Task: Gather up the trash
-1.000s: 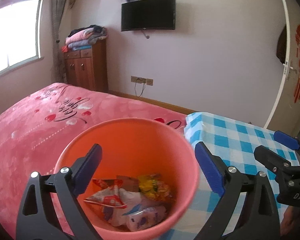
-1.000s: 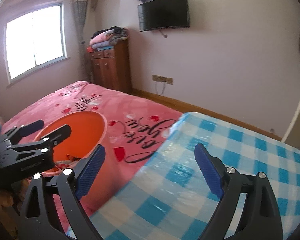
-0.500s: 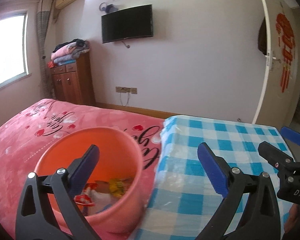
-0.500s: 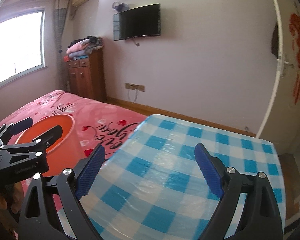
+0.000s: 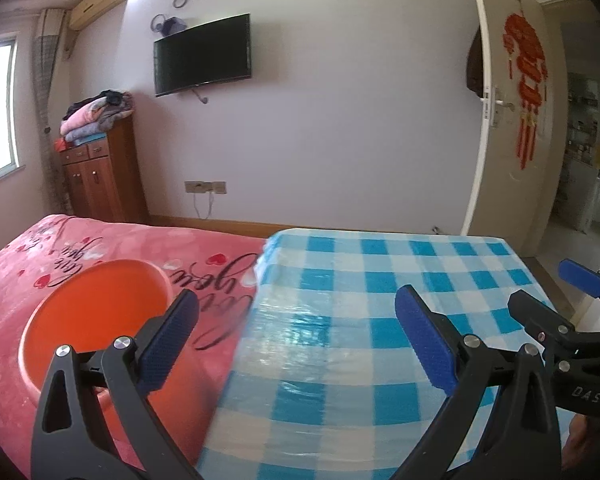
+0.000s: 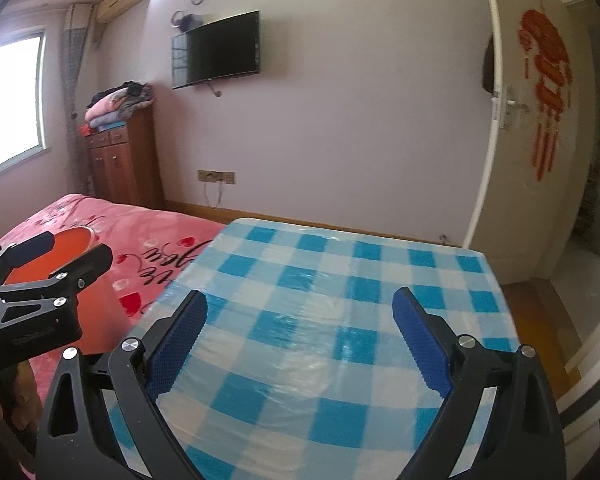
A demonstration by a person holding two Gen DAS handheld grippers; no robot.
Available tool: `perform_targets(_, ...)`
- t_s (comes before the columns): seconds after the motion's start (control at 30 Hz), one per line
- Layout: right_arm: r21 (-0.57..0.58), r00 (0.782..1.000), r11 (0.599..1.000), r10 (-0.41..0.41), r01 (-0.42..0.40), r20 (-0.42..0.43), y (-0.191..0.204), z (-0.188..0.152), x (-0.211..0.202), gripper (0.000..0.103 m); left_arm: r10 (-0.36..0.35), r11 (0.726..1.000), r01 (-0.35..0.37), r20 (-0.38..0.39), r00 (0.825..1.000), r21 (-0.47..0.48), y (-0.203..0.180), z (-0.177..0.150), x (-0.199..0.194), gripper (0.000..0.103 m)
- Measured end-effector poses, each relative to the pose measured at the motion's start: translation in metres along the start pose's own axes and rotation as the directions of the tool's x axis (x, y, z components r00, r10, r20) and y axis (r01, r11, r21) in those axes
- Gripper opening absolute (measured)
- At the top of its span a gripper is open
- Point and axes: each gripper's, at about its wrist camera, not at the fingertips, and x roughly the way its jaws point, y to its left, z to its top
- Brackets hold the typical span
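Note:
An orange bucket (image 5: 96,320) stands at the left against the pink bed blanket (image 5: 80,248); its contents are hidden from here. My left gripper (image 5: 296,300) is wide open with nothing between its blue pads, over the near left edge of the blue checked table (image 5: 380,280). My right gripper (image 6: 300,298) is open and empty too, above the middle of the table (image 6: 340,272). No loose trash shows on the cloth. The right gripper (image 5: 548,288) appears at the far right of the left wrist view. At the left of the right wrist view the left gripper (image 6: 78,246) crosses the bucket (image 6: 74,237).
A wooden cabinet (image 5: 100,176) topped with folded blankets stands by the far wall, under a wall-mounted TV (image 5: 202,54). An open white door (image 5: 512,120) with a red hanging leads out at the right. A hand (image 6: 16,392) shows on the left gripper's handle.
Both views have swung right, from over the bucket to over the checked table. The bucket slid to the left edge and its wrappers dropped out of sight. Both grippers stayed open.

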Motion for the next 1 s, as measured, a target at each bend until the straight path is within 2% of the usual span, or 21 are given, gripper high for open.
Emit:
perform_targets(0.53, 0.127, 0.993, 0.985, -0.115, 0.116, -0.013, -0.082, -0.039, -0.02, 0.093, -0.107, 0.992, 0.111, -0.065, 0.992, 0.052, -0.083, -0.018, 0.01, 0.099)
perform_targets(1.0, 0.177, 0.973, 0.957, -0.22, 0.229, -0.067, -0.141, -0.092, -0.016, 0.093, -0.149, 0.982, 0.161, -0.128, 0.981, 0.097, -0.144, -0.05, 0.035, 0.099)
